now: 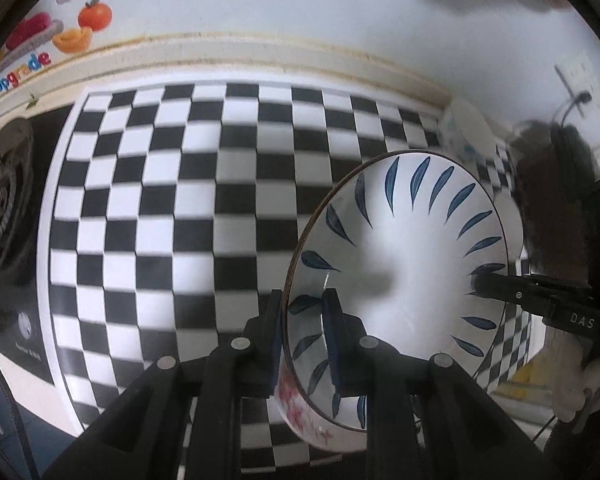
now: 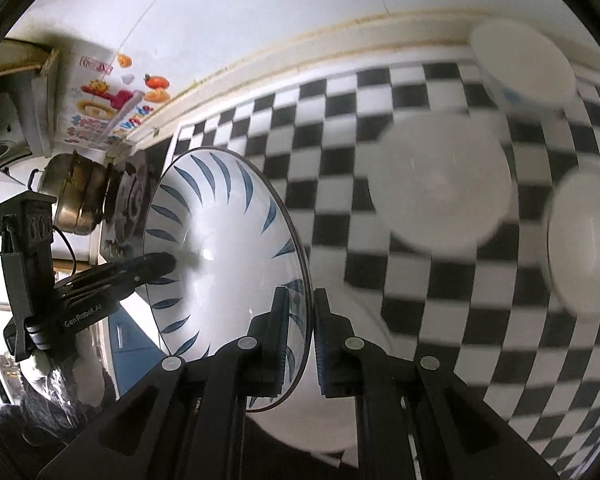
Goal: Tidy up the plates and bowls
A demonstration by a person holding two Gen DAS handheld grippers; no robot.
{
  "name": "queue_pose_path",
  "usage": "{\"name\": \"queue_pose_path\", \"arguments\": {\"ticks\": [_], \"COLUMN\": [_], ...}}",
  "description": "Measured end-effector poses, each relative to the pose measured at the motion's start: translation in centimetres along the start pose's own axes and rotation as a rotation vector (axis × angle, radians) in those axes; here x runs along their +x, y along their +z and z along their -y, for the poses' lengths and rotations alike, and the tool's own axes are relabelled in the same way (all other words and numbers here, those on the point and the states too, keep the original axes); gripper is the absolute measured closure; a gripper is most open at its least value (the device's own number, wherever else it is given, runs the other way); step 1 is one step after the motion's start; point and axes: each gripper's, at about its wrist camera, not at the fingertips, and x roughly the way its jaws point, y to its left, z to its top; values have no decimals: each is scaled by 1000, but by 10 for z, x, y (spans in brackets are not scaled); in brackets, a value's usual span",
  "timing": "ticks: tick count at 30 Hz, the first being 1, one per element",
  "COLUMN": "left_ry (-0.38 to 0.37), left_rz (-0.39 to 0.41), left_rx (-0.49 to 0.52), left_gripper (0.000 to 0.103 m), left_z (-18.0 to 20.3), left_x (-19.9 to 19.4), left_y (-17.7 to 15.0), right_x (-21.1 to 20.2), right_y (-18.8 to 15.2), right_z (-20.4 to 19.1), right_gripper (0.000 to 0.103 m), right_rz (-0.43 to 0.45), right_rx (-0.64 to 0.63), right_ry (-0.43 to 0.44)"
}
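— Over the checkered tabletop (image 1: 172, 200), what is being held up?

— One bowl (image 1: 404, 272), white inside with blue leaf strokes round the rim and pink flowers on its outer wall. It fills the lower right of the left wrist view and the centre left of the right wrist view, tilted, clear of the checks.

— Who has hold of it?

— Both. The left gripper (image 1: 302, 344) has its jaws nearly closed on the bowl's rim, one finger outside the wall and one inside. The right gripper (image 2: 300, 340) grips the opposite rim the same way, jaws pinched tight on the thin edge.

— Can each see the other?

— Yes. From the left wrist the right gripper comes in at the right edge, its tip inside the bowl. From the right wrist the left one enters at the left, tip on the bowl's inner wall.

— Anything else on the tabletop?

— In the right wrist view, blurred: a white plate (image 2: 440, 184) at centre right, another white dish (image 2: 584, 244) at the right edge, and a white bowl (image 2: 524, 68) with blue marks at upper right. A metal pot (image 2: 78, 196) sits at the left.
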Motion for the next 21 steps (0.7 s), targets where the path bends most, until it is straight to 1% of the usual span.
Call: {"name": "queue_pose_path", "arguments": {"ticks": [5, 10, 15, 20, 21], "left_ry": [-7, 1, 18, 31, 33], "left_rz": [-61, -113, -148, -167, -170], "left_rx": [3, -1, 19, 36, 35], "left_gripper": [86, 86, 85, 85, 85], "left_z": [6, 10, 15, 18, 18], "left_x": [22, 44, 61, 69, 70], "left_y": [-31, -47, -56, -59, -59], "right_x": [13, 35, 50, 61, 65], "right_y": [-45, -75, -94, -99, -97], "right_z": [18, 37, 54, 61, 57], "right_gripper": [90, 90, 90, 90, 90], "right_rz": [-35, -72, -98, -114, -116], "right_rx": [33, 74, 100, 110, 111], "right_ry": [-10, -22, -30, -38, -39]}}
